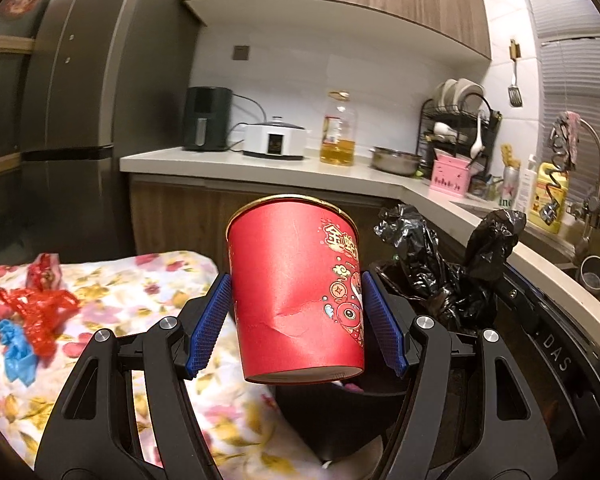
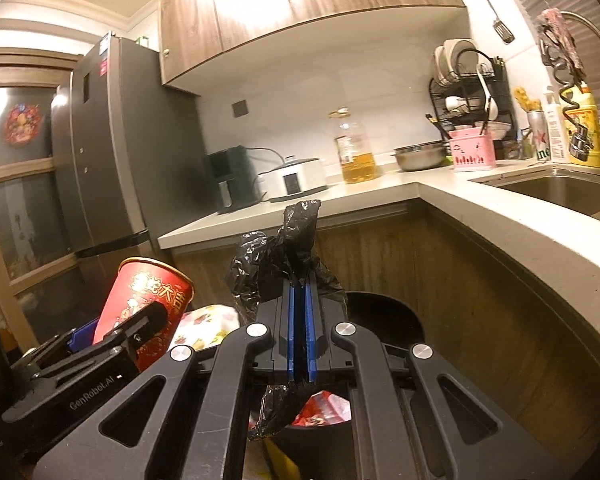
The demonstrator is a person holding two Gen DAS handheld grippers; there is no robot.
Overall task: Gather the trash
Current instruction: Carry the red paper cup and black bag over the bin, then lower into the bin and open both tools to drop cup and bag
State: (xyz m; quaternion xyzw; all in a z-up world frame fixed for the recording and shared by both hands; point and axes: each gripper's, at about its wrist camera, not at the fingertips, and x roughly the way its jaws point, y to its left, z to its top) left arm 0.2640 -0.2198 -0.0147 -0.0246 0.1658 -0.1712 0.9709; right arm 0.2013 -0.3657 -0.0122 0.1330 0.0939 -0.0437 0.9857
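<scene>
My left gripper is shut on a red paper cup, dented at its side, and holds it upright in the air above the black trash bin. The cup also shows in the right wrist view at lower left. My right gripper is shut on the edge of the black trash bag and holds it up over the bin. Red wrappers lie inside the bin. The bag's handles stand up just right of the cup.
A table with a floral cloth at left holds red plastic scraps and a blue scrap. A counter behind holds an air fryer, cooker, oil bottle and dish rack. A sink is at right, a fridge at left.
</scene>
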